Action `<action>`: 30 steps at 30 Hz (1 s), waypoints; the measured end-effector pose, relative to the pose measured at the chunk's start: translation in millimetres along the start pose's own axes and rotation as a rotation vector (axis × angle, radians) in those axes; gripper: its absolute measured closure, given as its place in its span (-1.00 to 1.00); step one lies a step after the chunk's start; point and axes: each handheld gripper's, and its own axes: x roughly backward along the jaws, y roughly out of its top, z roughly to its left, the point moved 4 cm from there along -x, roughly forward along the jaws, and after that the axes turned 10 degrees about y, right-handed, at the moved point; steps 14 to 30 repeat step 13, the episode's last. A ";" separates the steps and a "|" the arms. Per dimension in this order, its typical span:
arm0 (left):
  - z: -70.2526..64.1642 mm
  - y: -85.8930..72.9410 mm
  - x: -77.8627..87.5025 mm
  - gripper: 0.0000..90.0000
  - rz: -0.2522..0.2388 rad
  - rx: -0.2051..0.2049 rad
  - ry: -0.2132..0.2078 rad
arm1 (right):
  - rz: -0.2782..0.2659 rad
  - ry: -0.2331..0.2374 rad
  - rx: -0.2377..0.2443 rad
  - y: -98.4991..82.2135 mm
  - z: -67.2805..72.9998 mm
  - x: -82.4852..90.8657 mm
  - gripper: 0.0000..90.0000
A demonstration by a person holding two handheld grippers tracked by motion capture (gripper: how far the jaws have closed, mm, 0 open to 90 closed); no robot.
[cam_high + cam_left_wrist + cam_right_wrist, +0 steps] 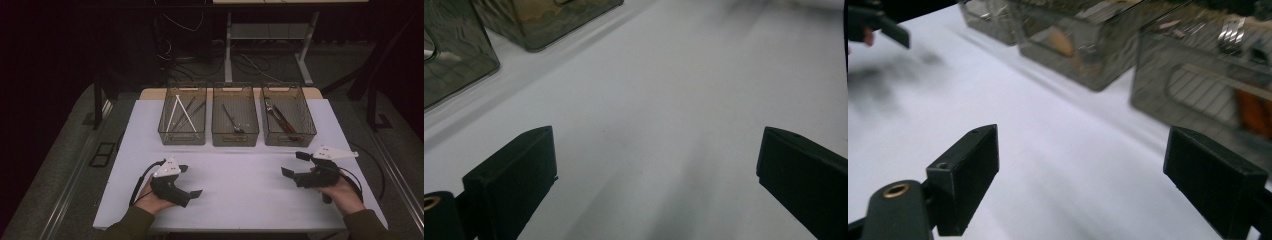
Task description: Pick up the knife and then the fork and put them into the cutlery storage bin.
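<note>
On the table (240,200) | both grippers, left (192,181) and right (292,164), gape wide, empty | utensils sorted in three bins (235,120) | work looks finished.

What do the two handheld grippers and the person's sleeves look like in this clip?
Both the left gripper and the right gripper are black, with two blocky jaws, a pale three-cornered top plate and a trailing black cable. The sleeves are olive green.

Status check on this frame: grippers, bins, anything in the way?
Left gripper open, empty. Right gripper open, empty, nearest the right bin. White table bare between grippers and bins.
</note>
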 end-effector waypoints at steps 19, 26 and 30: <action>0.5 0.9 -0.7 -0.96 0.000 -0.005 0.003 | 0.095 0.051 0.063 -29.6 29.8 -9.0 -0.67; 0.5 0.9 -0.7 -0.96 0.000 -0.005 0.003 | 0.095 0.051 0.063 -29.6 29.8 -9.0 -0.67; 0.5 0.9 -0.7 -0.96 0.000 -0.005 0.003 | 0.095 0.051 0.063 -29.6 29.8 -9.0 -0.67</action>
